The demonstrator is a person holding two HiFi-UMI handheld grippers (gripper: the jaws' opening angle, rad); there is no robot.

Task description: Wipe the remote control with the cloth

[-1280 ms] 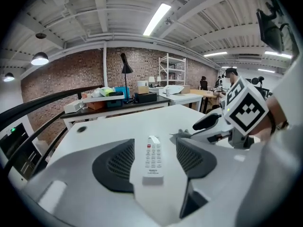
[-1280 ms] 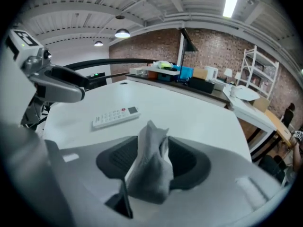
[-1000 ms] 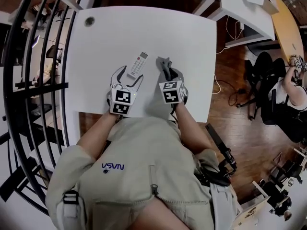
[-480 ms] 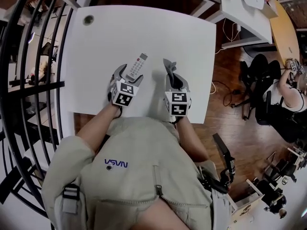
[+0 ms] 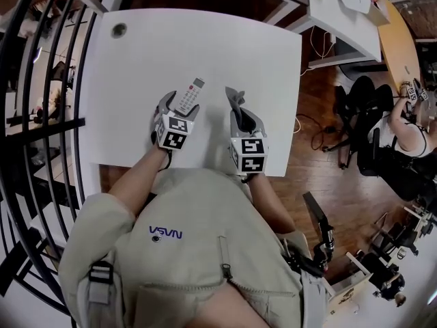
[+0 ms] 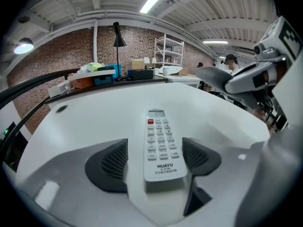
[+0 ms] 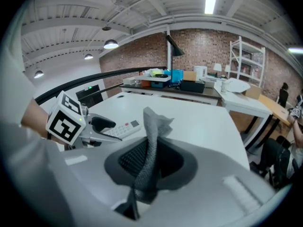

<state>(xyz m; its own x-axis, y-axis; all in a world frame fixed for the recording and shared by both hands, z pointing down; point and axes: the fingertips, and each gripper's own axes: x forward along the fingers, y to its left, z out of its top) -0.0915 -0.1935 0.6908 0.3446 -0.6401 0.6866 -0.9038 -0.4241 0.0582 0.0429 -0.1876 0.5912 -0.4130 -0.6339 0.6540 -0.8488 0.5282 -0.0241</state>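
Observation:
A white remote control [image 5: 189, 96] lies face up on the white table [image 5: 205, 39], its near end between the jaws of my left gripper [image 5: 180, 108]. In the left gripper view the remote [image 6: 161, 145] sits between the two dark pads [image 6: 110, 163], which stand wide apart with a gap on either side; the left gripper [image 6: 155, 159] is open. To its right, my right gripper [image 5: 238, 116] is shut on a grey cloth [image 5: 233, 99] and held above the table. In the right gripper view the cloth [image 7: 151, 141] sticks up from the pinched jaws of my right gripper [image 7: 150, 162].
The table's front edge runs just behind both grippers. A round cable hole [image 5: 119, 29] is at the far left corner. A black railing [image 5: 41, 115] runs along the left. Another white desk [image 5: 341, 12], a dark office chair [image 5: 362, 108] and a seated person [image 5: 410, 125] are at right.
My left gripper has come down around the remote's near end with its jaws wider. My right gripper has closed on the cloth and lifted it off the table.

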